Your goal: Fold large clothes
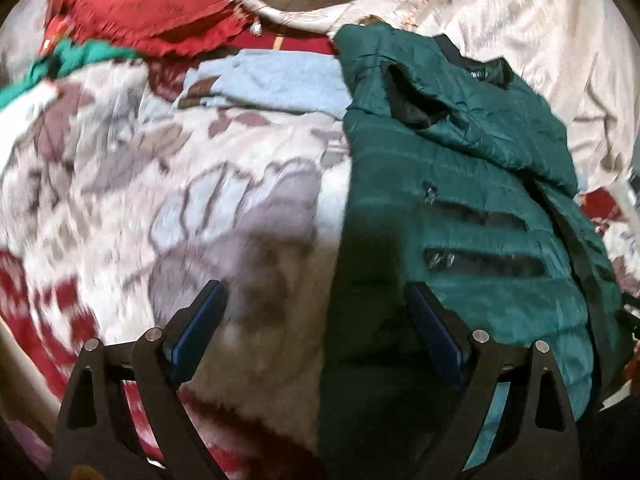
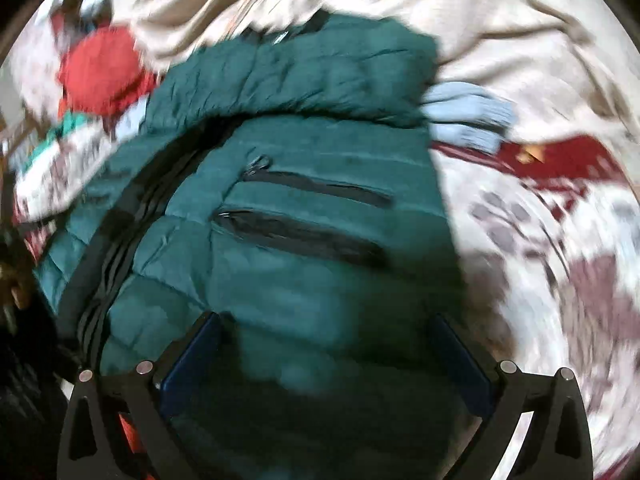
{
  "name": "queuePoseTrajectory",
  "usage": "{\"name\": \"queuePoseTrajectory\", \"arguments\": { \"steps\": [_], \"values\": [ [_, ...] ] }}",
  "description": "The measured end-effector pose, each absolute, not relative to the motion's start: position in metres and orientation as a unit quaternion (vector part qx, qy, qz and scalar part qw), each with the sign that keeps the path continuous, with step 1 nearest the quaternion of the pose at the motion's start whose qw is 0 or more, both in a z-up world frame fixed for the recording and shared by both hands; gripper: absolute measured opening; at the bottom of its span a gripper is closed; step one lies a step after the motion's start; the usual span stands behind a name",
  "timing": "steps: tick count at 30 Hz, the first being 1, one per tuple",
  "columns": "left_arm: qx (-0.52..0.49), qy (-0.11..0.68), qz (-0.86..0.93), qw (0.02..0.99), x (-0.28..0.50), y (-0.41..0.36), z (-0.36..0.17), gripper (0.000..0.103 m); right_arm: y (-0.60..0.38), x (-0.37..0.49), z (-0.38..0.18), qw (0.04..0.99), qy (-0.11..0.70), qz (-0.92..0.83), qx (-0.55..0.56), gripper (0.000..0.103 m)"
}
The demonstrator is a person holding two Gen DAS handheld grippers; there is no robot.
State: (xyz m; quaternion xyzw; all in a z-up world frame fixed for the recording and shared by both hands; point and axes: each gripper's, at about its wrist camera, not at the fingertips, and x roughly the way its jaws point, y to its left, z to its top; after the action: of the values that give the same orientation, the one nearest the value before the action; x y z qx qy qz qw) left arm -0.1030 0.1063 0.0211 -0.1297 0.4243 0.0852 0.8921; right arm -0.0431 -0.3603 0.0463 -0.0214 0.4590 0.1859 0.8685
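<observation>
A dark green puffer jacket lies folded on a floral bedspread, with two black zip pockets facing up. My left gripper is open over the jacket's left edge; its right finger is over the jacket, its left finger over the bedspread. In the right wrist view the jacket fills the middle, one part folded across its top. My right gripper is open and empty just above the jacket's lower part.
A light blue folded garment lies beside the jacket's top, also in the right wrist view. A red cloth and a beige sheet lie at the back. A green cloth lies at far left.
</observation>
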Motion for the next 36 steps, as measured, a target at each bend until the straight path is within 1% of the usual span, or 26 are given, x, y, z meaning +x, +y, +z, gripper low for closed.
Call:
{"name": "queuePoseTrajectory", "arguments": {
  "steps": [2,4,9,12,14,18,22,25,28,31,36],
  "values": [
    [-0.132,0.421,0.085,0.893,-0.107,0.107,0.018,0.092,-0.392,-0.048,0.035,0.872,0.464,0.149,0.044,0.103],
    [-0.129,0.424,0.084,0.892,-0.106,0.105,0.021,0.092,-0.412,-0.049,0.025,0.862,0.475,0.15,0.092,0.103],
    [-0.154,0.418,0.068,0.893,-0.113,0.102,0.027,0.092,-0.397,-0.057,0.028,0.858,0.467,0.203,0.071,0.103],
    [-0.163,0.407,0.053,0.897,-0.122,0.102,0.034,0.092,-0.388,-0.059,0.03,0.848,0.444,0.267,0.111,0.103],
    [-0.175,0.396,0.042,0.9,-0.132,0.103,0.038,0.092,-0.384,-0.056,0.023,0.853,0.447,0.254,0.091,0.103],
    [-0.164,0.415,0.059,0.893,-0.139,0.103,0.03,0.092,-0.381,-0.056,0.02,0.862,0.437,0.241,0.084,0.103],
    [-0.148,0.414,0.025,0.898,-0.146,0.091,0.031,0.092,-0.377,-0.062,0.02,0.868,0.431,0.24,0.062,0.103],
    [-0.194,0.414,-0.066,0.887,-0.145,0.084,0.03,0.092,-0.375,-0.066,0.029,0.864,0.418,0.273,0.063,0.103],
    [-0.194,0.426,-0.091,0.879,-0.133,0.078,0.025,0.092,-0.369,-0.067,0.028,0.864,0.412,0.284,0.055,0.103],
    [-0.226,0.428,-0.088,0.871,-0.117,0.085,0.018,0.092,-0.367,-0.065,0.026,0.865,0.413,0.28,0.058,0.103],
    [-0.274,0.41,-0.157,0.856,-0.119,0.085,0.029,0.092,-0.374,-0.073,0.04,0.867,0.369,0.321,0.094,0.103]
  ]
}}
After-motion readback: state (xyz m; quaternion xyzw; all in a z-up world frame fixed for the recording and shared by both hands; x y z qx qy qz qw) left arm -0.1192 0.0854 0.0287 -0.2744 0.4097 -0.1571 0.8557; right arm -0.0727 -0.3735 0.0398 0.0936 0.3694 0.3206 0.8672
